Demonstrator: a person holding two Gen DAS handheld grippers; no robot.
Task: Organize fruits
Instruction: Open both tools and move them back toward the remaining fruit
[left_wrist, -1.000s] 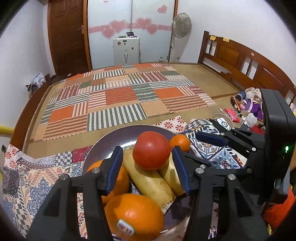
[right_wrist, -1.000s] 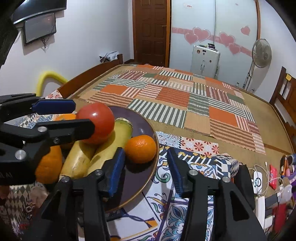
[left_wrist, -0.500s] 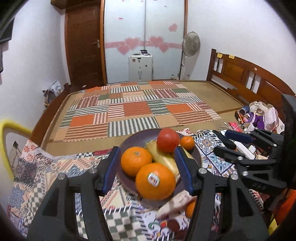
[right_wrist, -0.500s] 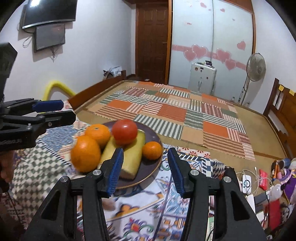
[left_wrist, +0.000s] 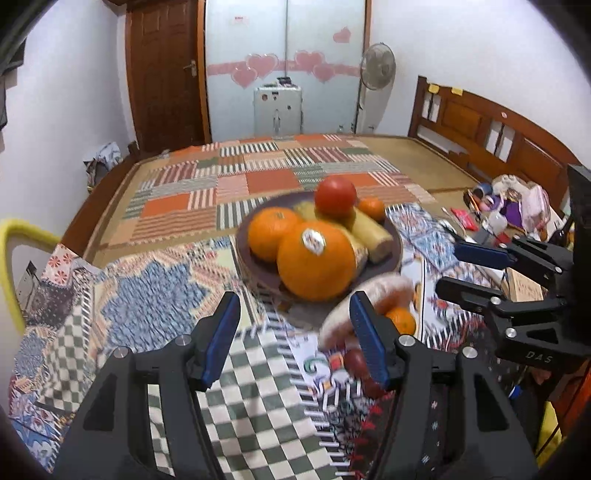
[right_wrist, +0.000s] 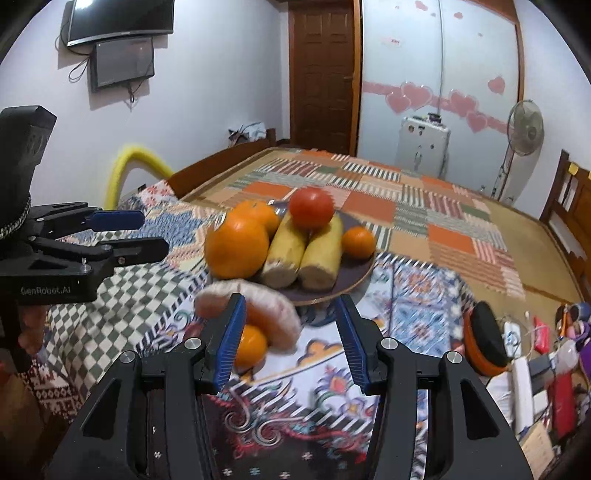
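Observation:
A dark purple plate (left_wrist: 397, 240) (right_wrist: 356, 275) sits on the patterned cloth. It holds a large stickered orange (left_wrist: 316, 258) (right_wrist: 236, 243), a second orange (left_wrist: 271, 232), two bananas (right_wrist: 303, 251), a tomato (left_wrist: 335, 195) (right_wrist: 310, 206) and a mandarin (left_wrist: 371, 208) (right_wrist: 357, 242). My left gripper (left_wrist: 295, 317) (right_wrist: 138, 234) hovers open and empty short of the plate. The right gripper (right_wrist: 291, 317) (left_wrist: 467, 273) is open and empty too. A pinkish foam net (right_wrist: 255, 302) and a small orange (right_wrist: 253, 345) lie just in front of the plate, by the right gripper's left finger.
The cloth lies on a bed with a patchwork mat (left_wrist: 258, 184) beyond it and a wooden headboard (left_wrist: 480, 125) on the right. Toys, cables and small clutter (right_wrist: 535, 343) crowd the right edge. A yellow tube (right_wrist: 129, 162) curves up at the left.
Both grippers have drawn back from the plate, so the fruit looks smaller and farther off. The foam net and small orange have come into view. The left jaws stand slightly wider.

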